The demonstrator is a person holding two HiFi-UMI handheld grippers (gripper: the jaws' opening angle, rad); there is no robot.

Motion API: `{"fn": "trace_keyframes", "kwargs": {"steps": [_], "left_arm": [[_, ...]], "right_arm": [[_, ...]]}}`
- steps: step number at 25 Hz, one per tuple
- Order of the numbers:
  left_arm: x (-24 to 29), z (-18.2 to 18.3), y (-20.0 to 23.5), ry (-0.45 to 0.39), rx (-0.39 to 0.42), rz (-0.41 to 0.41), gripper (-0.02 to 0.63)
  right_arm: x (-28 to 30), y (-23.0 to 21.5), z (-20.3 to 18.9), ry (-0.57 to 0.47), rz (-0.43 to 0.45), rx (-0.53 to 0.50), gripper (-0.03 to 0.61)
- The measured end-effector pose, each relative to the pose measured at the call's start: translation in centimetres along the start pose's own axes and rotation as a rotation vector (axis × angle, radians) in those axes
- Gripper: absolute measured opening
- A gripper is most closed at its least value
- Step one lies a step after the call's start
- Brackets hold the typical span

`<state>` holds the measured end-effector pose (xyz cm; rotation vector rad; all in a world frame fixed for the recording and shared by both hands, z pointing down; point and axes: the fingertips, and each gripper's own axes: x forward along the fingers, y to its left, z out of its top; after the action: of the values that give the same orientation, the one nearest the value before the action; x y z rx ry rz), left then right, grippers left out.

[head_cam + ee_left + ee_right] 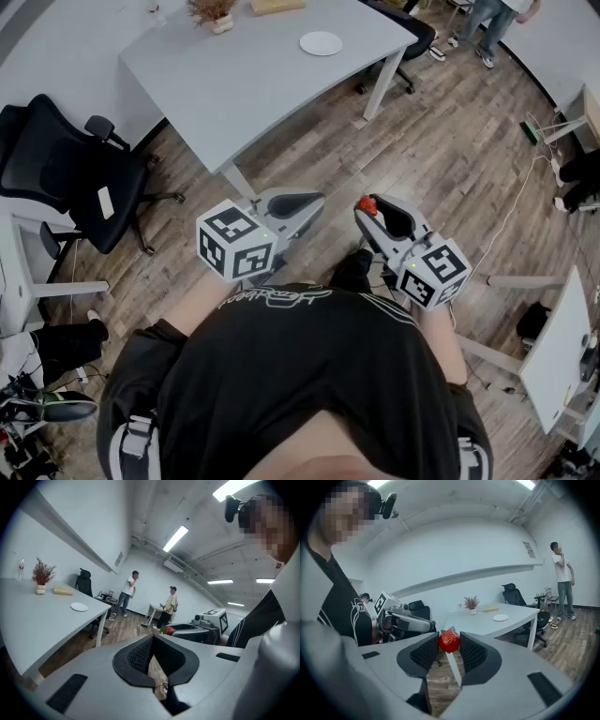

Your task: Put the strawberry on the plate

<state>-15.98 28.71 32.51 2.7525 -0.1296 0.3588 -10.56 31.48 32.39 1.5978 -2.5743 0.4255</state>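
The right gripper is clenched on the strawberry. It pinches the fruit at the very tips of its pads, so the fruit sticks out ahead and should set down cleanly. The plate lies on the bench. The strawberry is well away from the plate, held close to the person's body above the floor. The left gripper is closed on nothing and is carried just as far from the plate, probably idle since one gripper is enough. The carry to the plate looks barely begun.
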Motion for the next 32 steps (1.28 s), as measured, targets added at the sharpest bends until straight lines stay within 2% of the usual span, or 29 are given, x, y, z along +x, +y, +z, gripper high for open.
{"fn": "trace_keyframes", "kwargs": {"steps": [12, 17, 26, 32], "left_arm": [[0.4, 0.0, -1.0, 0.008, 0.0, 0.006, 0.008], [1.5, 0.7, -0.3, -0.002, -0.007, 0.012, 0.008], [5.1, 2.5, 3.7, -0.016, -0.05, 0.044, 0.008], [8.9, 4.0, 8.3, -0.024, -0.096, 0.08, 0.008]], "right_arm": [[-0.7, -0.4, 0.2, -0.019, 0.015, 0.006, 0.133], [-0.6, -1.6, 0.8, -0.015, 0.002, -0.045, 0.133], [1.4, -8.0, 1.9, -0.031, 0.011, 0.069, 0.133], [3.9, -13.8, 3.0, -0.012, 0.03, 0.086, 0.133]]}}
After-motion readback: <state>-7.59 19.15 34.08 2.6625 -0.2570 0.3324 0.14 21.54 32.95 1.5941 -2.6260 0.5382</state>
